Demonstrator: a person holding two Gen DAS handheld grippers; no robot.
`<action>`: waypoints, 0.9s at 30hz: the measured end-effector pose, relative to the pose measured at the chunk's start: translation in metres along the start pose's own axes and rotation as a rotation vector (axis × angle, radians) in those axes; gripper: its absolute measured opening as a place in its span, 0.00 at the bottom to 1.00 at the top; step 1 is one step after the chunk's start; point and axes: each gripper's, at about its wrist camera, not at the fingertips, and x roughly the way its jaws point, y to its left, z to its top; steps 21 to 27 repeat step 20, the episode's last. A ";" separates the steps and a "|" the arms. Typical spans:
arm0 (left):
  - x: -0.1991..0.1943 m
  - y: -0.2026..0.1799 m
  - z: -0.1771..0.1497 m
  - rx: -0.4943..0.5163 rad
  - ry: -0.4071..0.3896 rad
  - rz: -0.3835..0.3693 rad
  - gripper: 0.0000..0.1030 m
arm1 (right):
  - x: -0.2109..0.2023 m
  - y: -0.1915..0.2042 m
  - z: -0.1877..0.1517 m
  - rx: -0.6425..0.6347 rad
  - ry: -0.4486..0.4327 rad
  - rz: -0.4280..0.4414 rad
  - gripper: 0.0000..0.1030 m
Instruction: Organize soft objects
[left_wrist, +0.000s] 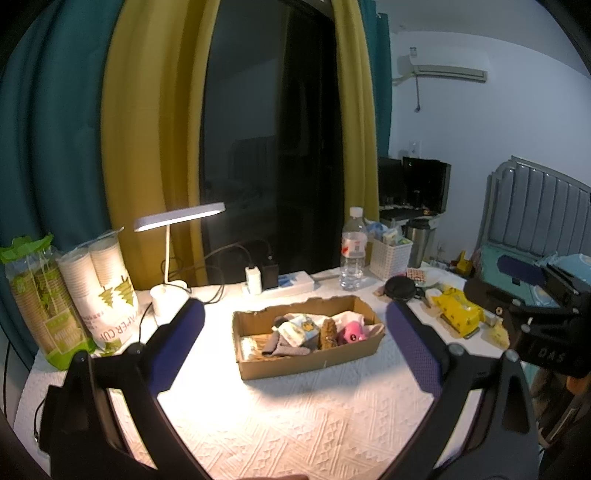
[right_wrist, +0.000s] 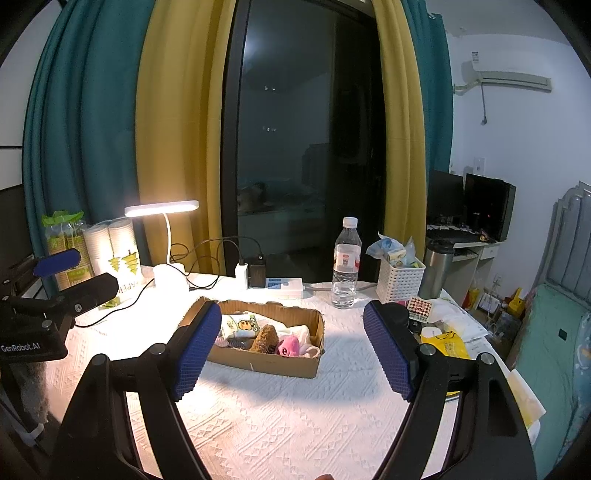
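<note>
A white textured tablecloth (left_wrist: 295, 417) is lit by a desk lamp (left_wrist: 180, 218) before a dark window (left_wrist: 273, 129). Soft objects (left_wrist: 314, 330) are held in a cardboard box (left_wrist: 314, 360) at mid-table. Both the left gripper (left_wrist: 295, 314) and right gripper (right_wrist: 291, 317) are spread wide, nothing pinched.

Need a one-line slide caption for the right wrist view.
Open right gripper faces a cardboard box of soft toys on the lamp-lit white tablecloth.
</note>
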 end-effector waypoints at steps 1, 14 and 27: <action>0.000 0.000 0.000 -0.001 -0.001 0.001 0.97 | 0.000 0.000 0.000 0.000 0.001 0.000 0.80; -0.002 -0.001 0.002 -0.004 -0.009 0.001 0.97 | -0.003 -0.002 -0.002 -0.002 -0.002 0.001 0.80; -0.005 0.000 0.000 -0.012 -0.015 0.005 0.97 | -0.002 -0.003 -0.005 -0.005 0.004 0.008 0.80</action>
